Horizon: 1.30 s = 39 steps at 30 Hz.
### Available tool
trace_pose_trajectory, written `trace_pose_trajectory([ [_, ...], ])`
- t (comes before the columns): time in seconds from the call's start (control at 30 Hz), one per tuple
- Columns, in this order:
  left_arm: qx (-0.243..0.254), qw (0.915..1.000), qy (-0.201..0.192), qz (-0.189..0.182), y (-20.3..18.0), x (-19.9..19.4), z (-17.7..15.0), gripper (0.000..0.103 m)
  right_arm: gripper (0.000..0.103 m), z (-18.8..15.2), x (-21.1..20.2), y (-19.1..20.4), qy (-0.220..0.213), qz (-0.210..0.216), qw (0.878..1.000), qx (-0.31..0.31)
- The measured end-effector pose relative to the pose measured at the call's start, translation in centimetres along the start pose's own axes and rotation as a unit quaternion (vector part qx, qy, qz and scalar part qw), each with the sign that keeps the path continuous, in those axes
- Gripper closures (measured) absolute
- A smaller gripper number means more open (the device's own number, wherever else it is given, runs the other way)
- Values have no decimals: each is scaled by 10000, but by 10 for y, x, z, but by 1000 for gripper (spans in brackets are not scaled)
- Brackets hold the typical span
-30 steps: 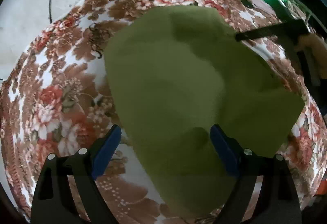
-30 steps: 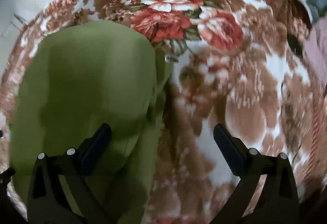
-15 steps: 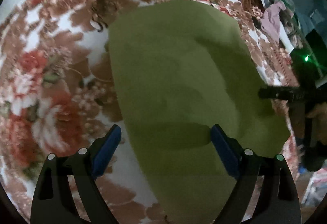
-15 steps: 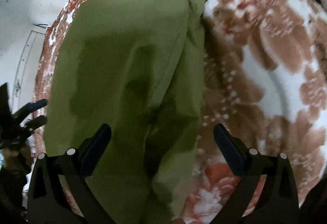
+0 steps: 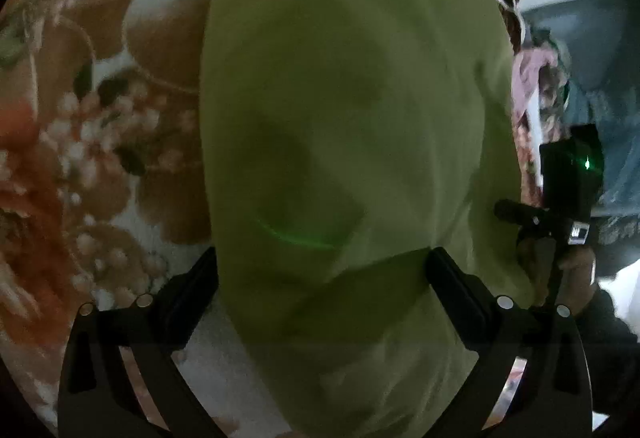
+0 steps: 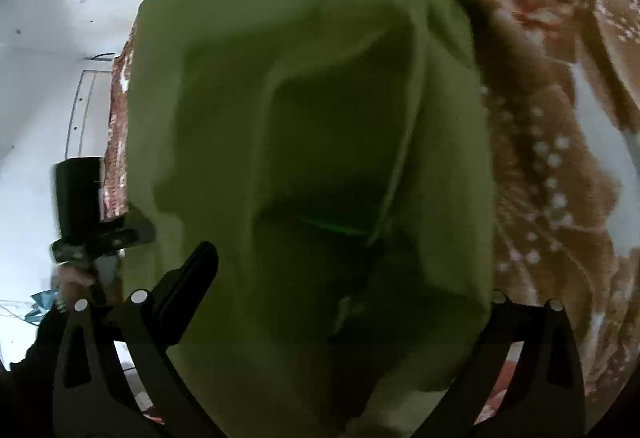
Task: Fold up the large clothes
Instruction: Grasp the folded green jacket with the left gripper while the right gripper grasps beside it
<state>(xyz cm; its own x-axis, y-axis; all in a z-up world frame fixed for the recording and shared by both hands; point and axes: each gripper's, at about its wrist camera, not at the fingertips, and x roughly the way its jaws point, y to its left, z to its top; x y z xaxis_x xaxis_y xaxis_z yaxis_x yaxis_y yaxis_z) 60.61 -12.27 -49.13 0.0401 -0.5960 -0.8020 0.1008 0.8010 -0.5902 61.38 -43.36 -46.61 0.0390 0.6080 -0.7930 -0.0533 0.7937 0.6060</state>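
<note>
**Left gripper:** Hovering over the olive-green garment (image 5: pixel 344 142), I, the left gripper (image 5: pixel 322 270), am spreading my jaws wider at this moment. Cloth lies between my fingers (image 5: pixel 456 290), but the pads press on nothing. The garment rests partly folded on the floral blanket (image 5: pixel 100 126), its long axis running away from me.

**Right gripper:** I, the right gripper (image 6: pixel 348 278), stand wide as well. My left finger is plain to see; the right one is mostly hidden behind a raised fold, so I pinch nothing that I can make out. From my side a seam (image 6: pixel 404 142) runs up the cloth beside a dark hollow.

**Left gripper:** It looks soft and light, a limp knit that will sag and drag wherever it is unsupported. No fragility, little slip on this plush blanket.

**Right gripper:** Then I judge the near hem the place to take hold, each of us at one corner, pinching through both layers so the upper one does not slide off.

**Left gripper:** Agreed. I see you at my right edge (image 5: pixel 560 222), in a hand (image 5: pixel 576 270).
</note>
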Motion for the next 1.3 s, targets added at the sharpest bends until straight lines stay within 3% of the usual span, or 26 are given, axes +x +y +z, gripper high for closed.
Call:
trace_pose_trajectory([
  [0.2, 127, 9998, -24, -163, -21, 12, -3, 6, 4, 4, 16, 4, 284, -16, 9994, -196],
  [0.27, 374, 9993, 30, -14, -35, 17, -1, 6, 9, 8, 18, 4, 322, 139, 9993, -126],
  [0.37, 270, 9994, 35, -231, -30, 25, 6, 6, 25, 11, 11, 4, 295, 438, 9986, 38],
  [0.43, 169, 9987, 40, -474, -22, 26, 7, 10, 45, 9, 2, 3, 273, 456, 9986, -6],
  [0.5, 196, 9982, 15, -565, -23, 22, 6, 17, 51, 7, -6, 1, 216, 631, 9977, 73],
  [0.57, 161, 9974, -46, -696, -25, 15, 4, 26, 52, 5, -12, 1, 176, 777, 9967, 134],
  [0.67, 108, 9966, -93, -816, -23, 9, 3, 28, 52, 4, -13, 11, 168, 717, 9973, 42],
  [0.83, -69, 9925, -230, -1202, -15, 1, -1, 31, 43, 2, -8, 38, 279, 622, 9974, -237],
  [0.93, -142, 9875, -321, -1538, -11, -8, -5, 35, 37, 7, -8, 44, 497, 816, 9943, -481],
  [1.03, -21, 9901, -205, -1390, -15, 0, -4, 35, 30, 16, 17, 37, 818, 746, 9922, -566],
  [1.17, -292, 9893, 147, -1421, 0, 30, 7, 21, 19, 30, 57, 15, 964, 996, 9902, -166],
  [1.27, -325, 9889, 172, -1438, 4, 38, 8, 23, 20, 32, 63, 7, 884, 1185, 9890, 51],
  [1.3, -343, 9885, 202, -1461, 3, 37, 7, 27, 39, 31, 62, 5, 869, 1180, 9892, 93],
])
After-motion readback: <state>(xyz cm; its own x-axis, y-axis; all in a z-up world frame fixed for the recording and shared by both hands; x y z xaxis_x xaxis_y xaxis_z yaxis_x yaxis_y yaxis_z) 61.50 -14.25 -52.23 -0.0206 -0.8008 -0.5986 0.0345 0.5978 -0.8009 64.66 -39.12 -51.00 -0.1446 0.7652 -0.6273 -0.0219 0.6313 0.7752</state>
